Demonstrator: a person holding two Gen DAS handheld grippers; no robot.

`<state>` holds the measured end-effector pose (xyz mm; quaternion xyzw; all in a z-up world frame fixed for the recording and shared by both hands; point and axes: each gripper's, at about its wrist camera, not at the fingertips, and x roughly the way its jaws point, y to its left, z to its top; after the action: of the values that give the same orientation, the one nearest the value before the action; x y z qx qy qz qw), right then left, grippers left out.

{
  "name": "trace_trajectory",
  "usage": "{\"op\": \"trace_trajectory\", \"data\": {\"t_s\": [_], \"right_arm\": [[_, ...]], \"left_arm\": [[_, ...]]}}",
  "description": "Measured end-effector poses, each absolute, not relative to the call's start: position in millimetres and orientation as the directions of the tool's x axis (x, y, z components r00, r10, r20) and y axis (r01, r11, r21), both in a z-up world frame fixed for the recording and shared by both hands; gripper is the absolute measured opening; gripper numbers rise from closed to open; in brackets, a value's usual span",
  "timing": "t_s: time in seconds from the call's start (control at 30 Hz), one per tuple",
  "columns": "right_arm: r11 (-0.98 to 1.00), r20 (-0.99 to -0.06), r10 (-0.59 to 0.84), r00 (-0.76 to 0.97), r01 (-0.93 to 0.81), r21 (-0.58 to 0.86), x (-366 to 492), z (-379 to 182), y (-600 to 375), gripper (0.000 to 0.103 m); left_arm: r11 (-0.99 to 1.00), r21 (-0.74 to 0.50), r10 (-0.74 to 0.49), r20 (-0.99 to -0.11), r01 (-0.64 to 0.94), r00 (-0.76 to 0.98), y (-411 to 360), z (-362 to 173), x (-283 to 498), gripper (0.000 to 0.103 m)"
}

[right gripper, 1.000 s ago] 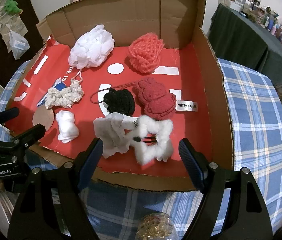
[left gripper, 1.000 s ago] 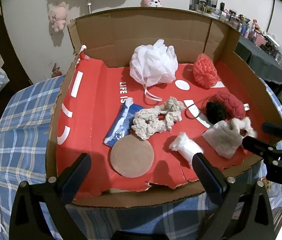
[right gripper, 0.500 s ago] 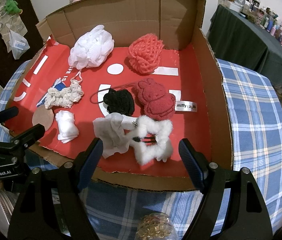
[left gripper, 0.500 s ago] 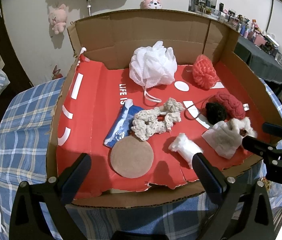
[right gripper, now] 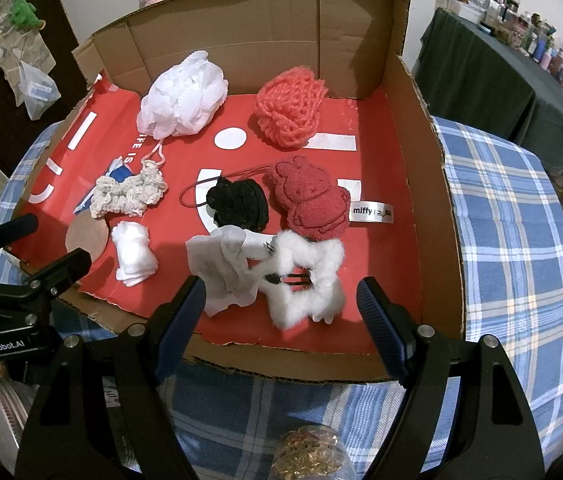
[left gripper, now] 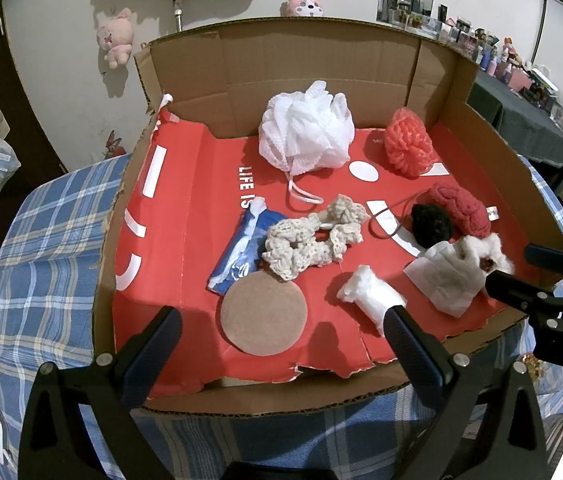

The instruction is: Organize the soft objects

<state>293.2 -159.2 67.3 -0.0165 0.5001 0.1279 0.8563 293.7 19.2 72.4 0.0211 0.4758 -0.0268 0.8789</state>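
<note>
White fluffy hair claw [right gripper: 305,276] lies straight ahead between the wide-open jaws of the right gripper [right gripper: 281,300], long axis crosswise, inside the red-lined cardboard box [right gripper: 421,200]. Left gripper [left gripper: 277,332], also open, hovers farther off.

In box [right gripper: 421,128], on table [right gripper: 513,216]: two bath puffs [right gripper: 183,100] [right gripper: 290,106] at back, side by side. Scrunchie [right gripper: 129,196] left of yarn ball [right gripper: 237,204]. Tissue [right gripper: 221,268], hair clip [right gripper: 305,280] at front edge.
</note>
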Motion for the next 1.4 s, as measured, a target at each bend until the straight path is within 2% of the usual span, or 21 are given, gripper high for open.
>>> {"op": "trace_trajectory", "data": {"t_s": [1.0,1.4], "right_arm": [[0.967,-0.860,0.204,0.468,-0.236,0.101,292.5,67.4,-159.0,0.077],[0.964,-0.857,0.212,0.469,-0.243,0.105,291.3,68.8,-158.6,0.077]], "left_arm": [[0.998,0.022,-0.017,-0.834,0.065,0.551,17.5,71.1,293.1,0.103],[0.997,-0.026,-0.061,-0.831,0.072,0.553,23.3,74.1,290.1,0.103]]}}
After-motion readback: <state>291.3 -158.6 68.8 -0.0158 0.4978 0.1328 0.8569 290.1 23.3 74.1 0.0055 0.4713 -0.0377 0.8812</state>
